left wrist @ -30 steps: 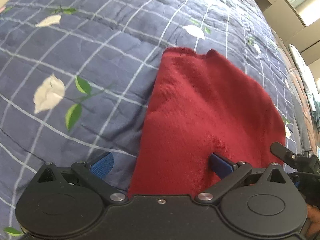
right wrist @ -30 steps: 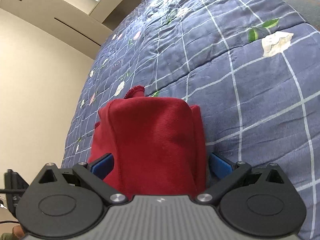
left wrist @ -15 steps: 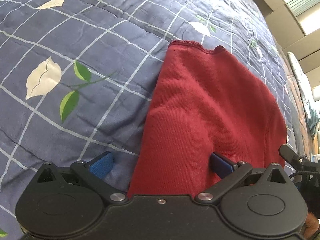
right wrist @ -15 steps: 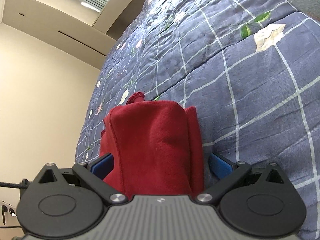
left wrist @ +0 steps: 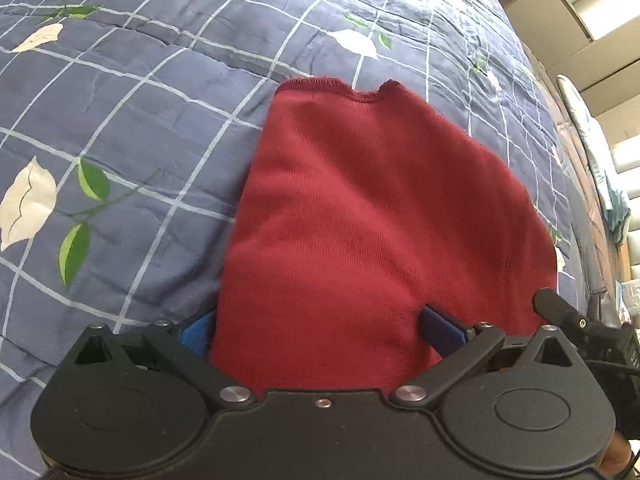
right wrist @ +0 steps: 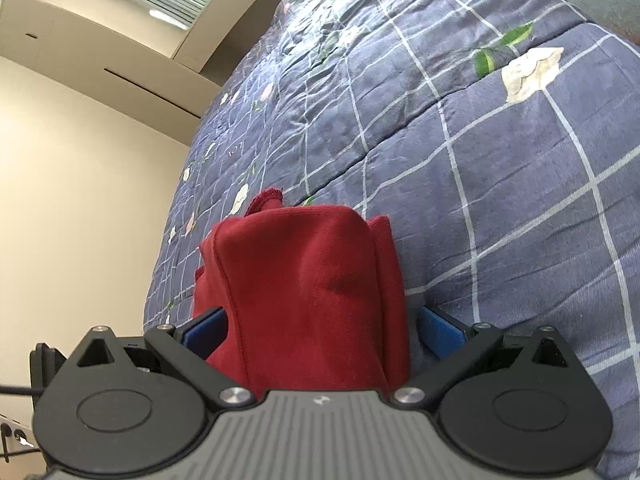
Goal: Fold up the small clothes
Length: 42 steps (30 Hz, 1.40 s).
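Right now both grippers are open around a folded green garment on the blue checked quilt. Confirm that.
Not quite: the garment is red, not green, as the left wrist view shows plainly. The rest holds: the left gripper and the right gripper each stand open with the cloth between their fingers, on the blue checked quilt.

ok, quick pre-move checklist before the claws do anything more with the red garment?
1. Left claw straddles red garment: ok.
2. Right claw straddles it too: ok.
3. Jaws clamped on cloth: not ok, both stand wide open.
4. Hemmed edge lies flat on quilt: ok.
5. Layers aligned: not ok, an edge pokes out in the right wrist view.
6. Cloth under the claws: cannot tell.
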Available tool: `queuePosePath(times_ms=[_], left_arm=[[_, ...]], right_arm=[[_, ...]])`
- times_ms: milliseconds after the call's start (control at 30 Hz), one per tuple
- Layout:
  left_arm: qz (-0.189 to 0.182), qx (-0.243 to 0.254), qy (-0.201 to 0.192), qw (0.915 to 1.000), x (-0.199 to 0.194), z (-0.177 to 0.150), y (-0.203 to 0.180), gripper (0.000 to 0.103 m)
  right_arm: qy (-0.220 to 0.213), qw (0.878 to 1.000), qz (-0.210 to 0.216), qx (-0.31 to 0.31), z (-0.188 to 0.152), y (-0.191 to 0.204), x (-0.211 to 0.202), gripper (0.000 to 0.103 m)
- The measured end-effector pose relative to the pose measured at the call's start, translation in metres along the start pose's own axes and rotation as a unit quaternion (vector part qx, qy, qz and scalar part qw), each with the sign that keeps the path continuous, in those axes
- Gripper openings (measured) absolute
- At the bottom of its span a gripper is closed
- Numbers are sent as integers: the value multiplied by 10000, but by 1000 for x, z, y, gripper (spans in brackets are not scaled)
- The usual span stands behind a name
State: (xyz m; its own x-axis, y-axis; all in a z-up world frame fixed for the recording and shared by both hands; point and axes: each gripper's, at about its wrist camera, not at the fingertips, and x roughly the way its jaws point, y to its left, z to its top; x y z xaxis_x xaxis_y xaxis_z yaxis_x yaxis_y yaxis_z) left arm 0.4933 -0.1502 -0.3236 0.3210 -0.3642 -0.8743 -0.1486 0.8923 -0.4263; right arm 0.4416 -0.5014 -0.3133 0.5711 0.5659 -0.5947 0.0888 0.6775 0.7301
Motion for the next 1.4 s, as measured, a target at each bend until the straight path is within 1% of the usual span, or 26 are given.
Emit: queuePosePath(times_ms=[67,167,200,267,333,367,433,467,533,567,633,667,733,767,867,933,967,1000,1033,1200,1333,1400], left_arm=[[-50,-61,21,10000,-1,0,2,102],[-134,-24,66,9999,-3,0,3,102],[-189,13,98,9998,-3,1,3,101],[-282,109,145,9994,-4,1,2,100],[-362,165,176,9991,-7,3,2,97],[-422,172,184,9988,-9,3,3,97],[-534,179,192,9982,-12,5,4,93],[-586,186,200,9979,-15,6,4,92],[-687,216,207,9972,-19,7,4,85],[-717,249,214,9969,-21,8,4,83],[-729,331,227,9965,-27,9,5,76],[-767,362,234,9961,-29,10,5,76],[-958,415,216,9943,-36,10,6,76],[-1012,454,211,9936,-38,10,6,75],[-1083,587,196,9922,-46,11,5,66],[-1118,601,198,9917,-49,12,7,54],[-1122,612,204,9916,-51,13,8,51],[-1105,629,216,9916,-52,15,9,46],[-1111,635,235,9915,-53,16,10,44],[-1325,557,257,9893,-61,20,17,40],[-1505,396,135,9877,-73,26,22,39],[-1538,364,75,9874,-80,30,25,38]], right_arm=[[17,10000,-38,69,2,0,0,103],[-27,9995,-226,205,1,7,0,103],[-56,9992,-330,222,0,9,0,101],[-115,9981,-577,196,-2,17,0,93],[-174,9972,-718,150,-7,23,0,82],[-218,9967,-767,158,-10,26,0,80],[-305,9958,-837,186,-14,30,0,71],[-359,9952,-886,210,-16,31,-1,68],[-447,9943,-928,264,-20,35,-2,58],[-480,9940,-942,281,-22,37,-2,55],[-549,9934,-974,263,-26,44,-2,45],[-590,9929,-1007,232,-29,48,-3,43],[-671,9918,-1071,206,-34,54,-5,38],[-717,9912,-1088,223,-36,57,-6,37],[-861,9899,-1089,273,-41,66,-11,33],[-953,9888,-1120,237,-43,73,-12,33],[-987,9887,-1110,211,-44,77,-12,32],[-1014,9887,-1094,175,-46,80,-12,32],[-1031,9886,-1088,132,-47,83,-12,31],[-1073,9890,-1019,-16,-49,100,-12,30],[-1023,9911,-847,-52,-52,113,-7,30],[-974,9923,-757,-94,-53,121,-2,29]])
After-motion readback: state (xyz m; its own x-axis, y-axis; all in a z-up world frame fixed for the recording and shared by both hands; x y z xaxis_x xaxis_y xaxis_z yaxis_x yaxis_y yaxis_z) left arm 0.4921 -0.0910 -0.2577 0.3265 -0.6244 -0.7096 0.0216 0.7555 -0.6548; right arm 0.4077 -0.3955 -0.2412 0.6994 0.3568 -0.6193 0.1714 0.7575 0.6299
